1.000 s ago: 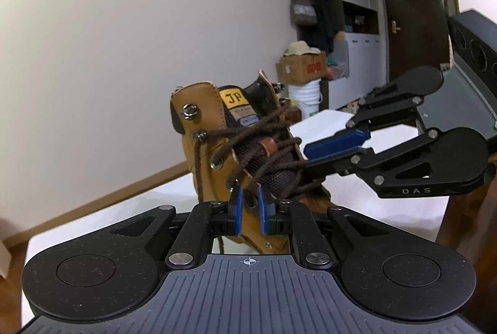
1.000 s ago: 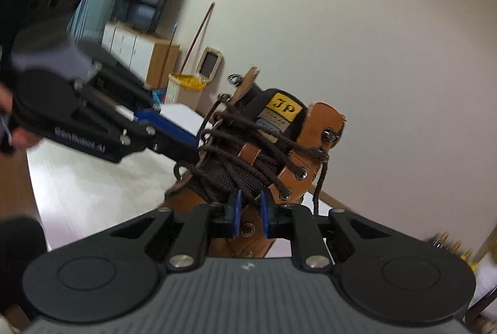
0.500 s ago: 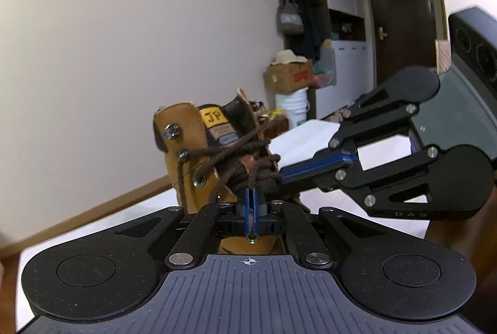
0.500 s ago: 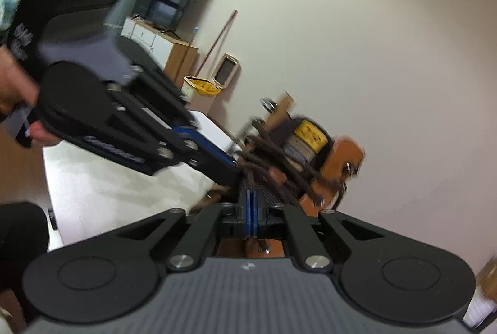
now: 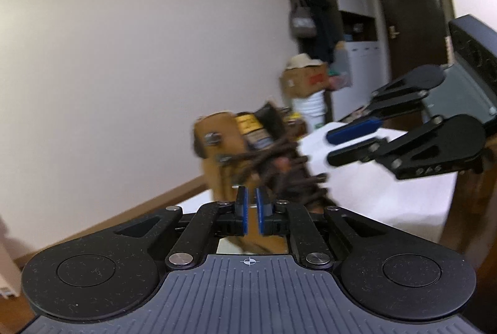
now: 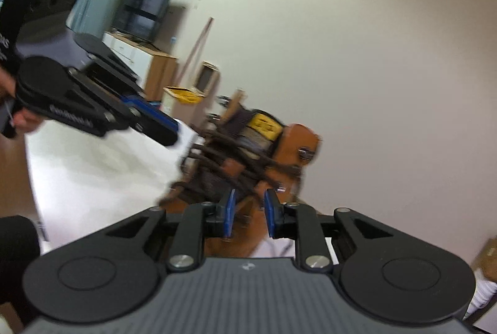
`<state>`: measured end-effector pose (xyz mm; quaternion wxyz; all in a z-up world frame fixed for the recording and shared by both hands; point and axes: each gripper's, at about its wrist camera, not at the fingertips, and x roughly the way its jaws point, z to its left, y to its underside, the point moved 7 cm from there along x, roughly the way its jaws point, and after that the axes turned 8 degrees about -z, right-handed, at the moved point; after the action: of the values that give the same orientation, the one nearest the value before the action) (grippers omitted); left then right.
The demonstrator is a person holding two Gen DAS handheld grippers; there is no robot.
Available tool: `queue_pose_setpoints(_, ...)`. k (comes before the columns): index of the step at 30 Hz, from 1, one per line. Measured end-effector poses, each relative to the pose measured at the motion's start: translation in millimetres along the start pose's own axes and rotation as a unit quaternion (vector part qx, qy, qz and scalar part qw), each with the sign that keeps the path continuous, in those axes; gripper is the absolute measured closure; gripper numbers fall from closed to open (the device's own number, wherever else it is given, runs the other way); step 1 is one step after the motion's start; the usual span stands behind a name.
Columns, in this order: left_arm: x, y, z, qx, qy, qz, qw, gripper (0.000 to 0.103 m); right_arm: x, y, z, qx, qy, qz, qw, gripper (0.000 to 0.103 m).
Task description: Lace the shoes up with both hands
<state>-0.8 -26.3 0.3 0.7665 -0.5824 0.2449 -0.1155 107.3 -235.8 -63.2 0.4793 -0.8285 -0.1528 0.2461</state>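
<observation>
Tan leather boot [image 5: 222, 147], one (blurred); two opening tongs.

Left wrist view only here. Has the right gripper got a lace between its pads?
Observer: No. In its own camera the right gripper has its jaws opening with nothing pinched in the gap. The laces lie beyond it on the boot.
Operator: Is my left gripper touching the boot?
Observer: It seems not. From the right wrist, a strip of white table shows between the left gripper and the laces, though that frame is blurred.
</observation>
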Motion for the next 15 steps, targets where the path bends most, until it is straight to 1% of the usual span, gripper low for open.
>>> queue_pose_setpoints(2, 4.6, 1.1, -2.1, 0.010, 0.001, 0.004, 0.9999, 0.095, 4.6, 2.1, 0.2, -0.018, 0.007, 0.003, 1.000, 0.082)
queue_pose_setpoints(6, 11.1, 4.2, -7.0, 0.031, 0.004, 0.009, 0.9995, 0.094, 12.9, 2.8, 6.2, -0.056, 0.005, 0.005, 0.998, 0.082)
queue_pose_setpoints(7, 11.4, 5.4, -8.3, 0.035, 0.007, 0.010, 0.9993, 0.092, 14.7, 3.2, 8.0, -0.063, 0.002, 0.008, 0.998, 0.082)
queue_pose_setpoints(8, 13.4, 5.7, -9.8, 0.039, 0.007, 0.010, 0.9992, 0.085, 15.6, 3.4, 9.6, -0.070, 0.001, 0.008, 0.998, 0.082)
queue_pose_setpoints(9, 15.9, 5.7, -11.3, 0.043, 0.006, 0.011, 0.9990, 0.082, 18.3, 3.8, 11.5, -0.079, -0.001, 0.009, 0.997, 0.082)
queue_pose_setpoints(13, 17.7, 6.4, -12.6, 0.052, 0.004, 0.008, 0.9986, 0.076, 23.8, 3.7, 15.4, -0.102, -0.006, 0.006, 0.995, 0.082)
queue_pose_setpoints(15, 17.7, 6.1, -13.4, 0.063, 0.003, 0.009, 0.9980, 0.076, 25.2, 3.3, 17.7, -0.113, -0.010, 0.008, 0.994, 0.083)
